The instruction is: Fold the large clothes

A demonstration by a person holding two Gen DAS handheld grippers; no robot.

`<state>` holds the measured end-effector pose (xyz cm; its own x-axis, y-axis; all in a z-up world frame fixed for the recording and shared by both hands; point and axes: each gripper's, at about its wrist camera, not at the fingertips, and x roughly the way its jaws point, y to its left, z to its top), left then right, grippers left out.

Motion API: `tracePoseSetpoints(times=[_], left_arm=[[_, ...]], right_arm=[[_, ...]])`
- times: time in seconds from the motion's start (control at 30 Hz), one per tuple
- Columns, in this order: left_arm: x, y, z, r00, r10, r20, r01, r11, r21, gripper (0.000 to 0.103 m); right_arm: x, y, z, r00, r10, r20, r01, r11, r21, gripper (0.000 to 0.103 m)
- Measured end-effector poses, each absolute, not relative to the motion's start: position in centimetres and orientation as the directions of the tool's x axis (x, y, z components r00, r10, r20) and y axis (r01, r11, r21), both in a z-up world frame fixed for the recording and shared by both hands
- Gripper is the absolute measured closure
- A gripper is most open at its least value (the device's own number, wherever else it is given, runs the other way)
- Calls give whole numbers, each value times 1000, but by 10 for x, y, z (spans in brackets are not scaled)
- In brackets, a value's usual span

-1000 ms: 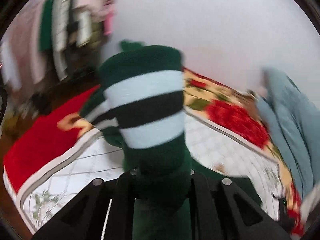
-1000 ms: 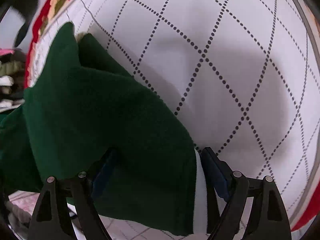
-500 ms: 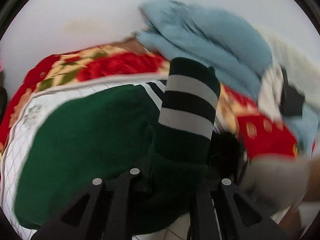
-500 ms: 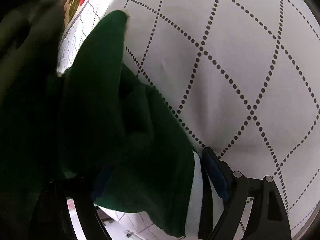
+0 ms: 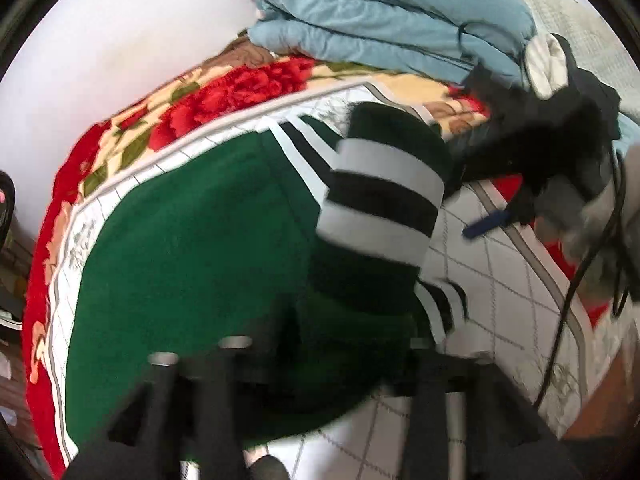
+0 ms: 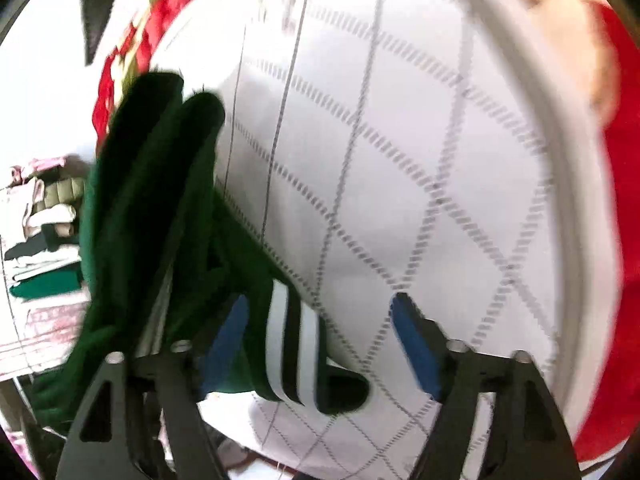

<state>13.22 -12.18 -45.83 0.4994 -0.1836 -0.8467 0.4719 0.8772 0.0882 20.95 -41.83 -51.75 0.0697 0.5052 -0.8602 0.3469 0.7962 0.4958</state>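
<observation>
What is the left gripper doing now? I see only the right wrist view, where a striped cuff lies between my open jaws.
Observer: The left gripper has just been opening its jaws; the green sleeve lies loose between them.
Operator: Where does this sleeve go?
Observer: Its striped cuff is folded over onto the sweater body, which is spread on the white quilted cover.
Operator: Is there something else near the sweater?
Observer: A folded light blue blanket lies beyond it, against the wall.
</observation>
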Motion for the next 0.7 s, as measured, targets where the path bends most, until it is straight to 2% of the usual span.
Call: tracePoseSetpoints(times=[0.03,0.07,0.17,0.3,0.43,0.47,0.5,0.53,0.57,0.6,0.67,0.7], left_arm=[[128,-119,-455,479,-203,-854,474,879,57,13],[126,-116,-452,470,-211,-857,468,883,40,10],[119,-106,-441,430,-227,-874,425,905,-26,10],[120,-83,-419,429,-211,-878,322,944,-69,10],[153,-45,-402,478,-62,-876,135,991,4,10],[166,-30,-404,474,-10,-881,62,998,22,10],[178,-17,-408,460,15,-888,5,1000,20,10],[188,-3,-415,440,48,-897,-54,998,27,10],[195,9,-426,411,90,-907,-103,993,52,10],[202,22,-442,361,135,-923,-150,985,85,10],[206,48,-476,291,95,-952,-225,974,28,0],[205,58,-494,270,37,-962,-251,968,-33,0]], right_arm=[[205,-426,-511,88,514,-853,354,784,509,15],[203,-433,-503,105,542,-834,367,759,538,15],[210,-441,-488,138,602,-786,364,708,606,15],[213,-424,-478,161,680,-715,345,640,687,5],[204,-354,-516,45,744,-666,347,614,709,5],[202,-342,-520,16,772,-635,358,588,725,9],[199,-333,-516,11,767,-642,341,601,723,23],[204,-322,-520,6,750,-661,315,626,713,31],[203,-314,-514,-13,714,-700,274,676,684,46],[200,-313,-514,-14,698,-716,270,692,670,56],[198,-322,-521,-5,680,-733,328,694,641,64],[202,-321,-527,-10,659,-752,344,709,616,64]])
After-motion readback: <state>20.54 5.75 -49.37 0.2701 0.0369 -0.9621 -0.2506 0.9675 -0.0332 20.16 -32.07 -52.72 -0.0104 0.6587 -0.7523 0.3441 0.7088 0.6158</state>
